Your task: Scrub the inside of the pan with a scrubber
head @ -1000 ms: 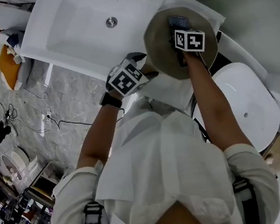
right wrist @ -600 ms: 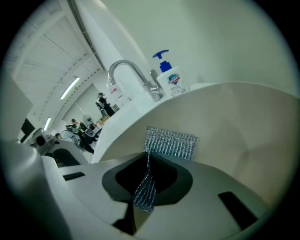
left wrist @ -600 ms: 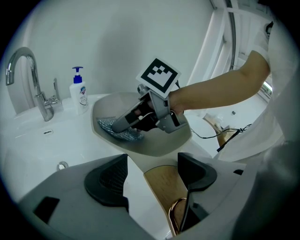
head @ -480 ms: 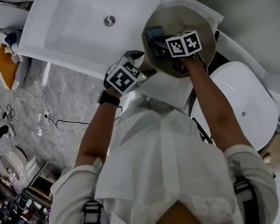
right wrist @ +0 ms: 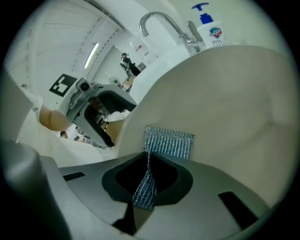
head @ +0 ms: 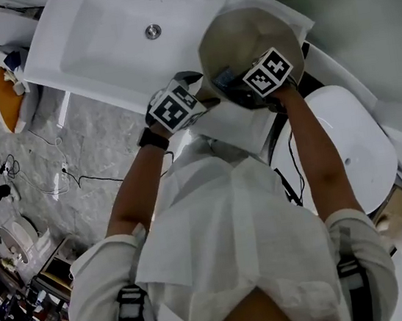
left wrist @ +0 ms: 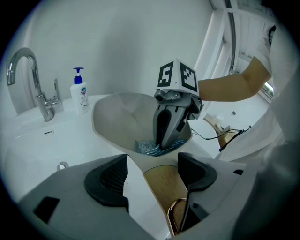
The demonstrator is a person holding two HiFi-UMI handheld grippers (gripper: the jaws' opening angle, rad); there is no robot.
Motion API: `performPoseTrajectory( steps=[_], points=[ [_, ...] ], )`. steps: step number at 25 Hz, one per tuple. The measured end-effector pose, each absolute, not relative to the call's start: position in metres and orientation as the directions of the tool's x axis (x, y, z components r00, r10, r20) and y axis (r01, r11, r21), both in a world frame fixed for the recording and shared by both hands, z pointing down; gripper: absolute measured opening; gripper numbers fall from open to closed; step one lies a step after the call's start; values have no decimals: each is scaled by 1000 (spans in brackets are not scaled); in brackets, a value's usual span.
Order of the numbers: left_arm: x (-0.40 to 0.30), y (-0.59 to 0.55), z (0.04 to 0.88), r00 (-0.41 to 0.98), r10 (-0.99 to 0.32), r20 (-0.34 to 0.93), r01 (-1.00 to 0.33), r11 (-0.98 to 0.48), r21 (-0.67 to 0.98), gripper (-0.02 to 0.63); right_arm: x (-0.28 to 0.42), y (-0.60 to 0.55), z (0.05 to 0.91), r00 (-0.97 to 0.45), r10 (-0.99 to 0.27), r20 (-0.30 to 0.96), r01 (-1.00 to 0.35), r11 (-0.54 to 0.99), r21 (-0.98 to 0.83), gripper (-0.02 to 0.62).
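Both forearms [head: 135, 191] [head: 317, 151] extend forward; scrubber [right wrist: 167, 143] touches pan [head: 243, 35].

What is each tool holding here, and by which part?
The right tool pinches the scrubber by its near edge; the left tool appears to grip the pan by its wooden handle.

A: Anything reading on the soap bottle [right wrist: 212, 33]?
B: Its white label is carrying a red-and-blue emblem, and the digits under it are looking like "99.9". The brand word is coming out too small to read.
A: And the marker cube [left wrist: 176, 77]?
B: It's showing only black-and-white square code patterns, no letters. The other cube [head: 174, 112] is showing the same.
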State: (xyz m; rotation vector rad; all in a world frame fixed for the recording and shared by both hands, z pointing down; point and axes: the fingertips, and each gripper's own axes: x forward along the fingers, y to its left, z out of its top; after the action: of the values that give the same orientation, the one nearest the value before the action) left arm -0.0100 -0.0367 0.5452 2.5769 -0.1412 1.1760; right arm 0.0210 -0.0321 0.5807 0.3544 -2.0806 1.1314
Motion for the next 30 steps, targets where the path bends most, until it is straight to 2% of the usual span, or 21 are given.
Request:
performPoseTrajectory(
  steps=[8,12,15,19,24,30],
  points=[
    [-11,-39,544,650,30,759,-207,-954,215,341,59,3,585,-487,311,816,-522,646,-557,29],
    [-10,-39,544,647,27,762,-208,-955,210,341,53,1,583,-504,313,805,-519,635,-572,29],
    [-9,-40,546,647,27,762,-209,-955,211,340,35,-14,583,-589,228,775,-540,603,-588,29],
    [-9,-40,547,646,27,763,-210,-954,212,341,18,-45,588,-641,40,767,-608,584,-538,29],
    [-11,-39,546,645,26,764,-210,-955,209,341,19,-90,600,-573,-195,796,-732,560,-389,29],
    [-9,-37,545,644,21,765,-213,-955,205,339,52,-132,606,-453,-363,814,-835,492,-246,29]
  ],
)
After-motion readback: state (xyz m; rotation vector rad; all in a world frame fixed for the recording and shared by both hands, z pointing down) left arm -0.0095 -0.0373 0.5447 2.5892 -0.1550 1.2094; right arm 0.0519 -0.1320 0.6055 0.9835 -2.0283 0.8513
